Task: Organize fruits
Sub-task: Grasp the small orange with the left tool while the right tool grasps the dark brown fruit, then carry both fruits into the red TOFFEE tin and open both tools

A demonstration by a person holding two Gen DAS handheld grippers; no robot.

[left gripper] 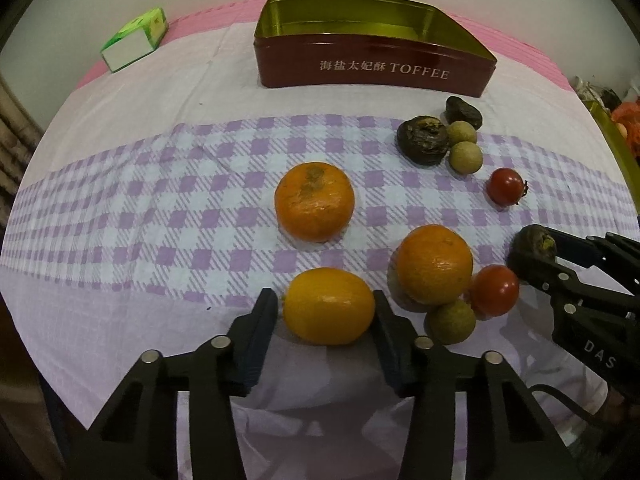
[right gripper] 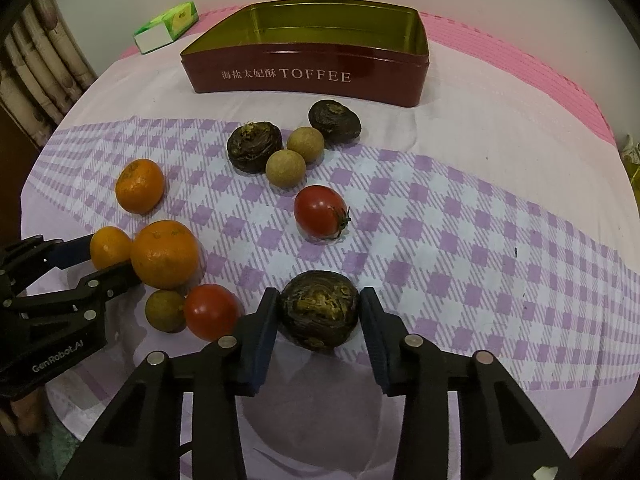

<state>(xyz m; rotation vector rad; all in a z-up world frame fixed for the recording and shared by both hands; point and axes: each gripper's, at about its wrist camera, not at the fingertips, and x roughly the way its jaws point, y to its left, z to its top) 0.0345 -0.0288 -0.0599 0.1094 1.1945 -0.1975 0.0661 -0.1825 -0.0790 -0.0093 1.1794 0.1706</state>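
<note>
A small yellow-orange citrus (left gripper: 328, 306) lies on the checked cloth between the pads of my left gripper (left gripper: 326, 300), and both pads touch its sides. A dark brown water chestnut (right gripper: 318, 310) sits between the pads of my right gripper (right gripper: 320, 300), which press on it. Both fruits still rest on the cloth. The right wrist view shows the left gripper (right gripper: 110, 258) at the far left, around the same citrus (right gripper: 110, 246). An open red toffee tin (left gripper: 376, 68) stands empty at the back.
Close to the held fruits lie a mandarin (left gripper: 434, 264), a cherry tomato (left gripper: 494, 290) and a longan (left gripper: 450, 322). Farther back are another mandarin (left gripper: 314, 200), a tomato (left gripper: 505, 186), two longans and two dark chestnuts (left gripper: 422, 140). A green tissue box (left gripper: 134, 40) sits back left.
</note>
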